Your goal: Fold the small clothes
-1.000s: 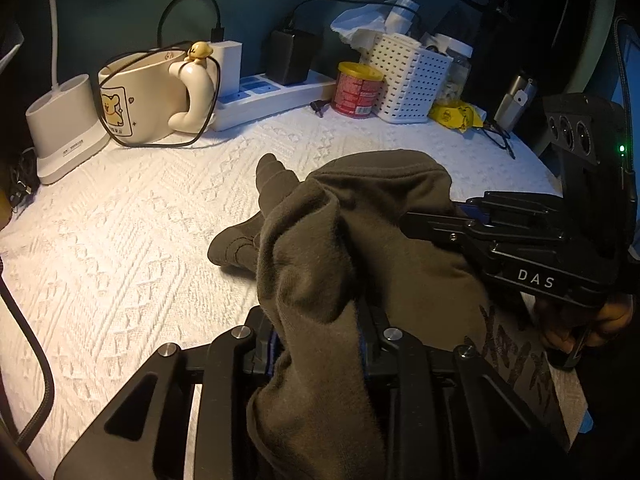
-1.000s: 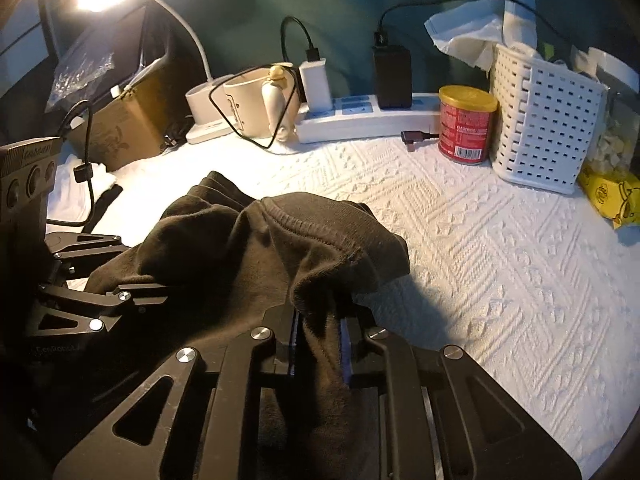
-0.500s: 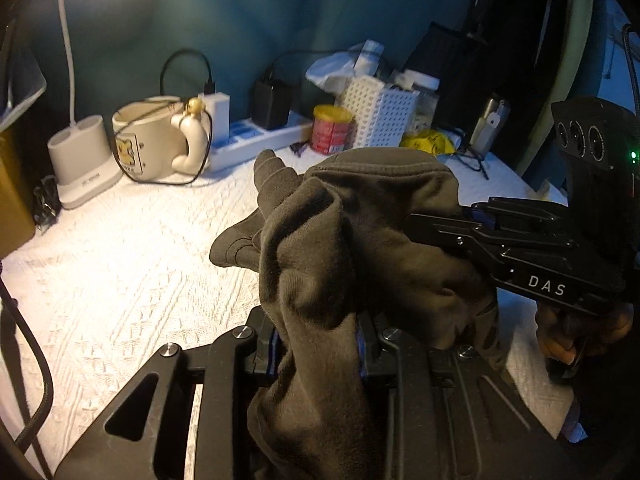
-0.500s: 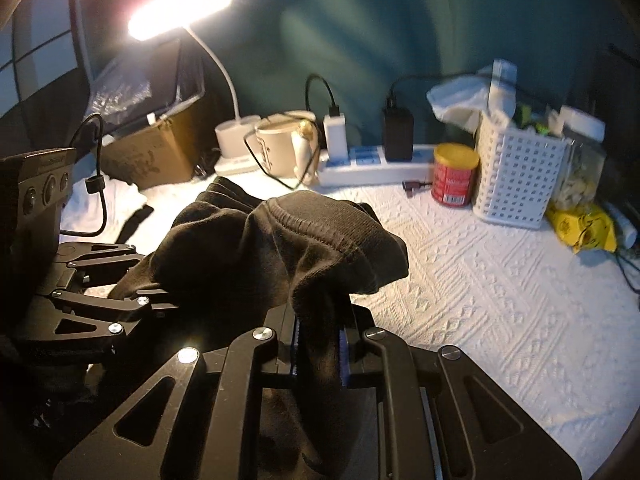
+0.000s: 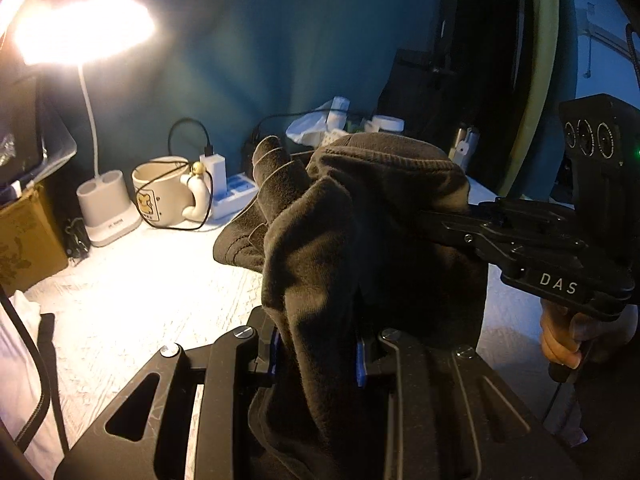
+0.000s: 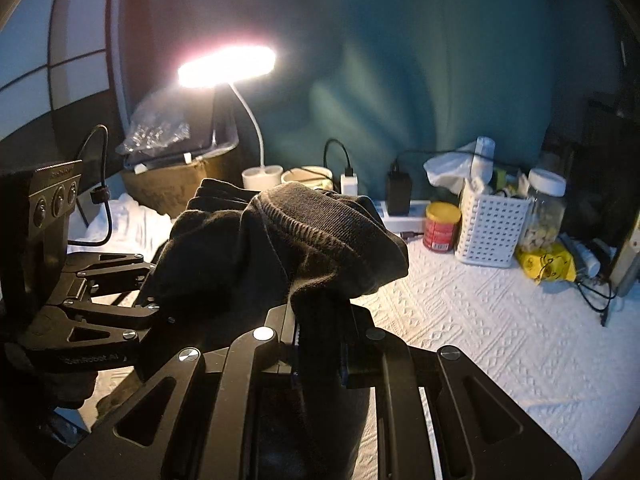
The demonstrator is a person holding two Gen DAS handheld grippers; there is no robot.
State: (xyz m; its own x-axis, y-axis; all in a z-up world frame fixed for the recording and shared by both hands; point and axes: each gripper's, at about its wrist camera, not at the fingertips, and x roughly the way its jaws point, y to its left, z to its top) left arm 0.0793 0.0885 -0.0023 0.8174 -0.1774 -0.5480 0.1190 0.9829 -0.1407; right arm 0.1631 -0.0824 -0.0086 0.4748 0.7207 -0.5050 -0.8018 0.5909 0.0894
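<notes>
A dark brown garment (image 5: 360, 232) with a ribbed hem hangs bunched between both grippers, lifted above the white textured cloth (image 5: 132, 300). My left gripper (image 5: 316, 356) is shut on a fold of it. From the right, my right gripper (image 5: 424, 220) reaches in and bites the hem. In the right wrist view the same garment (image 6: 280, 248) drapes over my right gripper (image 6: 320, 352), which is shut on a fold. There the left gripper (image 6: 148, 284) comes in from the left, its fingertips buried in the fabric. A hand (image 5: 560, 340) holds the right gripper's handle.
At the back stand a lit desk lamp (image 6: 228, 66), a cream mug (image 5: 164, 192), a power strip (image 6: 404, 220), a red can (image 6: 440, 228), a white basket (image 6: 492, 232) and a jar (image 6: 544, 208). A cardboard box (image 5: 24, 240) sits at left.
Both grippers have risen with the garment, lifting it off the cloth. The views have tilted up, bringing the lamp head into sight.
</notes>
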